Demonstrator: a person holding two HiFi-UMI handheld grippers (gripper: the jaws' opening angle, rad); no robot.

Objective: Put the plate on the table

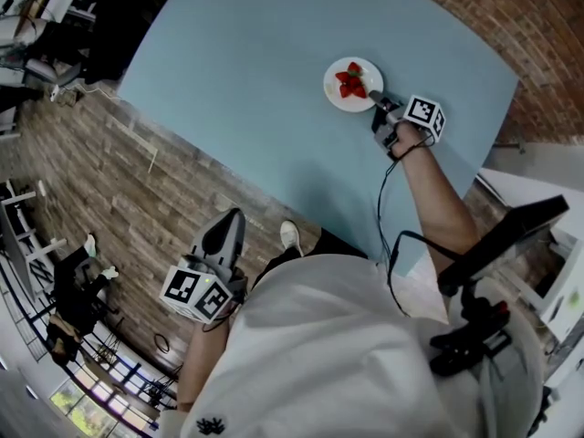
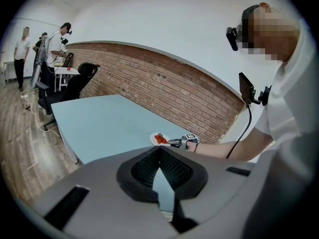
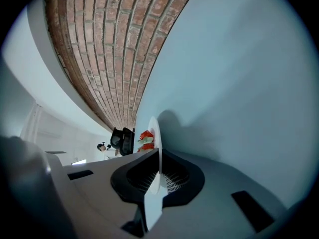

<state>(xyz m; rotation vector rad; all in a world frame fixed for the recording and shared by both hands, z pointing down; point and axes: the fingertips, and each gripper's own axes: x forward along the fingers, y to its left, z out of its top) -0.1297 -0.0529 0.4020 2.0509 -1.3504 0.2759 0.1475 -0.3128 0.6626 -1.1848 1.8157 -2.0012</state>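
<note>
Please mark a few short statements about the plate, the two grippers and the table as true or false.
1. The right gripper is shut on the rim of the plate. True.
2. The plate is empty. False: strawberries lie on it.
3. The left gripper also grips the plate. False: it hangs low at the person's side, off the table, jaws together on nothing.
4. The table top is light blue. True.
5. A tiled wall stands behind the table. False: it is a brick wall.
</note>
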